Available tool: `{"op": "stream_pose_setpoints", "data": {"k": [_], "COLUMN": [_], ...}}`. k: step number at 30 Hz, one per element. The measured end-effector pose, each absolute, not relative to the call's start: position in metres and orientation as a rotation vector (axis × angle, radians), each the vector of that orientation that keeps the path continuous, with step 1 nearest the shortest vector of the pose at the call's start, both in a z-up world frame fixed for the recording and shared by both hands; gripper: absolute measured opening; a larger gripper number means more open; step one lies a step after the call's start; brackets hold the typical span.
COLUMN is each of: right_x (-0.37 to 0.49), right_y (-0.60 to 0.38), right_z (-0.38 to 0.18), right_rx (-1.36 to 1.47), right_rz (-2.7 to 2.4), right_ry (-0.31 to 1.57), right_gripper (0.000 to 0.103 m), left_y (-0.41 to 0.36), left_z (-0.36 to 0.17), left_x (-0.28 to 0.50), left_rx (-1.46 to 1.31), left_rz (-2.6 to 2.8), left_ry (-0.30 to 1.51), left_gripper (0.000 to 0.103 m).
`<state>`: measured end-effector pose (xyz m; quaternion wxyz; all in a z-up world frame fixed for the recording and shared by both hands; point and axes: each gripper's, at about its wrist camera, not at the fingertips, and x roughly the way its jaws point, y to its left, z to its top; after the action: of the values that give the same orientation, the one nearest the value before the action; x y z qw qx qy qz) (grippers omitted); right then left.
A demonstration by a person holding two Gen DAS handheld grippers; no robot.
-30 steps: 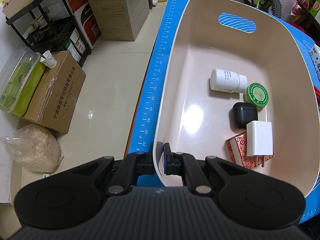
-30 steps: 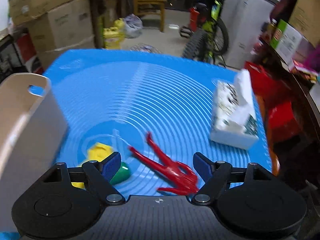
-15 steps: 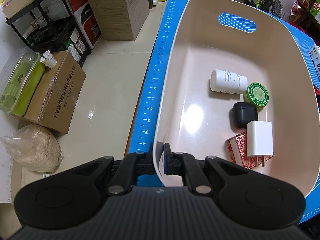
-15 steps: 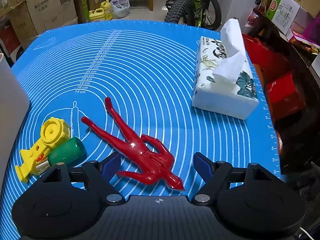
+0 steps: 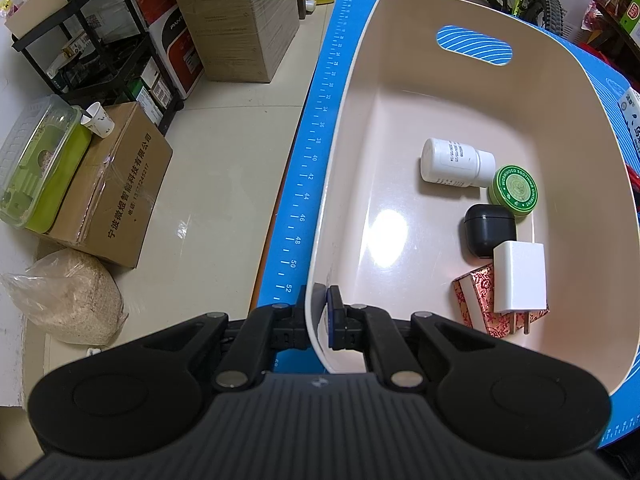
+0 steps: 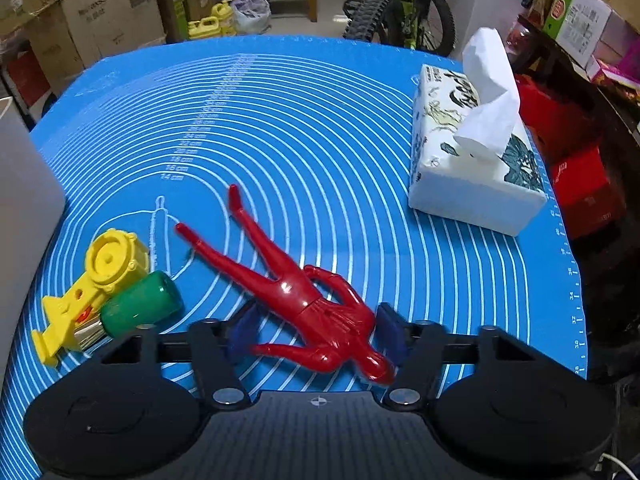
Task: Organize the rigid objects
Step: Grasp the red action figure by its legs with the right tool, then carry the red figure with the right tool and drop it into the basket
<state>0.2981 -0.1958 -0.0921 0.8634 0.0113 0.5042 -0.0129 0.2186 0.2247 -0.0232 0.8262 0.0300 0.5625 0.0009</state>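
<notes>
My left gripper (image 5: 320,314) is shut on the near rim of a cream plastic bin (image 5: 568,120). The bin holds a white bottle (image 5: 454,162), a green tin (image 5: 516,190), a black case (image 5: 489,229), a white charger (image 5: 519,282) and a red patterned box (image 5: 476,300). My right gripper (image 6: 318,334) is open, low over the blue mat (image 6: 320,128), its fingers on either side of the torso of a red toy figure (image 6: 296,292) lying flat. A yellow toy (image 6: 90,288) and a green cylinder (image 6: 140,304) lie to the left.
A tissue box (image 6: 472,152) stands at the mat's right side. The bin's wall (image 6: 24,200) rises at the far left of the right wrist view. Cardboard boxes (image 5: 116,184), a black rack (image 5: 92,36) and a bag of grain (image 5: 68,296) are on the floor left of the table.
My right gripper has moved forward and down over the red figure, and its fingers have narrowed around the torso. The left gripper and the bin have not moved.
</notes>
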Motion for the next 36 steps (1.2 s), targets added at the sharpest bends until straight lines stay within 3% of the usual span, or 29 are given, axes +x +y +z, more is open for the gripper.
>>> {"op": "stream_pose_setpoints", "data": {"k": [4,17,36], "right_x": [0.289,0.258,0.247], "right_y": [-0.193,-0.192,-0.132], "right_z": [-0.091,-0.070,0.031], "right_rx": [-0.002,-0.025,-0.067], "right_rz": [-0.010,-0.011,0.117], "right_ry": [1.037,0.918,0.701], "right_gripper": [0.040,0.036,0.035], "left_y": [0.225,0.225,0.226], "left_z": [-0.023,-0.023,-0.023], "left_x": [0.218,0.218,0.219], "left_rx": [0.066,0.066,0.059], "left_rz": [0.002,0.002,0.003], "left_ry": [1.195,1.195,1.194], "left_gripper": [0.009,0.009,0.009]}}
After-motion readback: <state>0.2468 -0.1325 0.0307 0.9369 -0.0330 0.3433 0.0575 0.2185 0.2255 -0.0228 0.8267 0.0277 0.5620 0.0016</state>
